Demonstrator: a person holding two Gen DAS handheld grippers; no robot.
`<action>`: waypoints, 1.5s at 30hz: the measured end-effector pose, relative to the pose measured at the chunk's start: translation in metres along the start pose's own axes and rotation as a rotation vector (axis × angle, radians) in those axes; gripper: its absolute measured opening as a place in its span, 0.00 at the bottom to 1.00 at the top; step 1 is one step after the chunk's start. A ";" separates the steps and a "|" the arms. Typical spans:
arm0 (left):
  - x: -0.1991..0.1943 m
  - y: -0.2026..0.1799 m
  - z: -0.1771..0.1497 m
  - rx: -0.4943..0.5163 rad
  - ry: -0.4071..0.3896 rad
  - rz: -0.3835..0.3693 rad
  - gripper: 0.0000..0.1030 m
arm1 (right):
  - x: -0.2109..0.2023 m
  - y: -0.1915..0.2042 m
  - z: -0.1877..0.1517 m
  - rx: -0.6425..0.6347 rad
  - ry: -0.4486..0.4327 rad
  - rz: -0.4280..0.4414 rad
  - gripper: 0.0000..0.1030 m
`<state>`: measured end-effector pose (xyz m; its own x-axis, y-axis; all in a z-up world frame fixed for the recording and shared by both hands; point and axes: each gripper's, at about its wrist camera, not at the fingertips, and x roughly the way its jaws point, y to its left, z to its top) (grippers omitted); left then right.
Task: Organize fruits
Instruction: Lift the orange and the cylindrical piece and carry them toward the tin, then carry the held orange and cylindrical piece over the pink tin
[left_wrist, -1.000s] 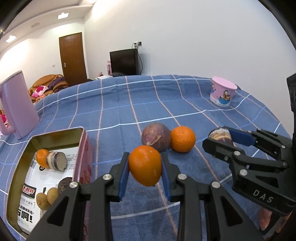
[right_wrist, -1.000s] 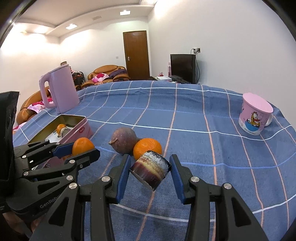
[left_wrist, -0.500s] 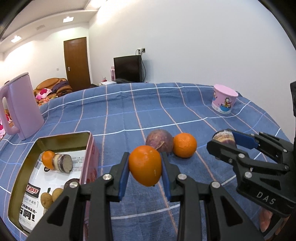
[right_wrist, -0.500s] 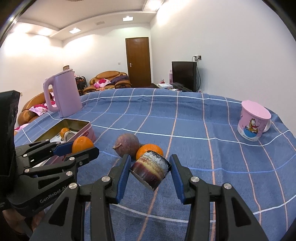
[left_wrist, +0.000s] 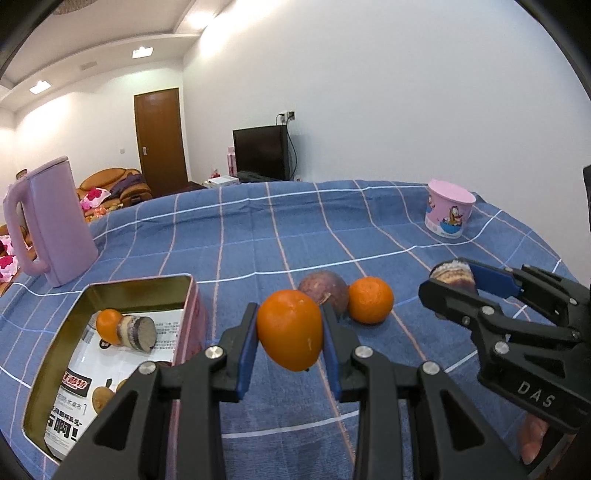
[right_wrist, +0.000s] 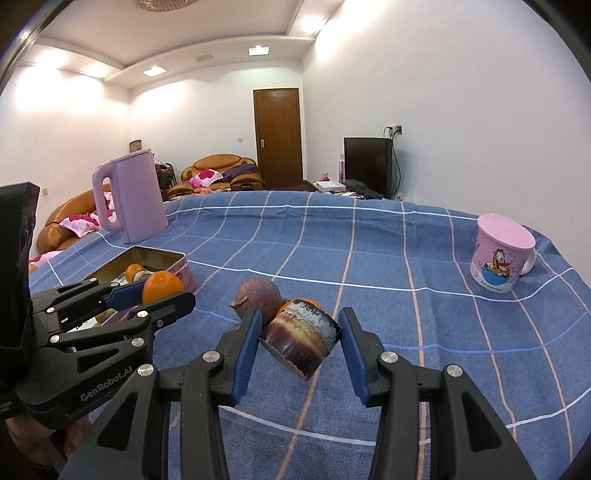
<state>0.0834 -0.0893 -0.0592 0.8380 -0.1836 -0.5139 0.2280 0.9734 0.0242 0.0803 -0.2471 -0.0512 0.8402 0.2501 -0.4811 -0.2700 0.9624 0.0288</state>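
My left gripper (left_wrist: 289, 309) is shut on an orange (left_wrist: 290, 332), held in the air just right of the open tin box (left_wrist: 140, 288). An orange (left_wrist: 108, 325), a cut brown chunk (left_wrist: 138, 330) and small brown fruits (left_wrist: 101, 397) lie in the tin. My right gripper (right_wrist: 300, 314) is shut on a short dark-brown cylindrical chunk (right_wrist: 301, 339), tilted between the pads. Beyond both grippers, a purple round fruit (left_wrist: 321, 291) and a second orange (left_wrist: 371, 301) touch each other on the blue checked cloth. The right gripper (left_wrist: 448, 277) shows at the right of the left wrist view.
A pink kettle (left_wrist: 51, 221) stands at the far left behind the tin. A pink cartoon cup (right_wrist: 502, 254) stands at the far right near the table's edge. Bare cloth stretches between them. A TV, a door and a sofa lie beyond the table.
Both views have tipped upward a little, so the table and fruits sit lower in the frames. Both grips are unchanged.
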 end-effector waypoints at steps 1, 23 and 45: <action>-0.001 0.000 0.000 0.000 -0.005 0.001 0.32 | 0.000 0.000 0.000 -0.001 -0.003 0.000 0.44; -0.014 0.000 0.001 -0.001 -0.082 0.032 0.32 | -0.015 0.004 -0.001 -0.023 -0.077 -0.006 0.44; -0.030 0.002 -0.002 -0.009 -0.166 0.050 0.32 | -0.028 0.008 -0.002 -0.039 -0.141 -0.006 0.44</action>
<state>0.0577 -0.0813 -0.0451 0.9187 -0.1544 -0.3636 0.1802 0.9829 0.0379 0.0543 -0.2469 -0.0393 0.8988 0.2598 -0.3530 -0.2809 0.9597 -0.0092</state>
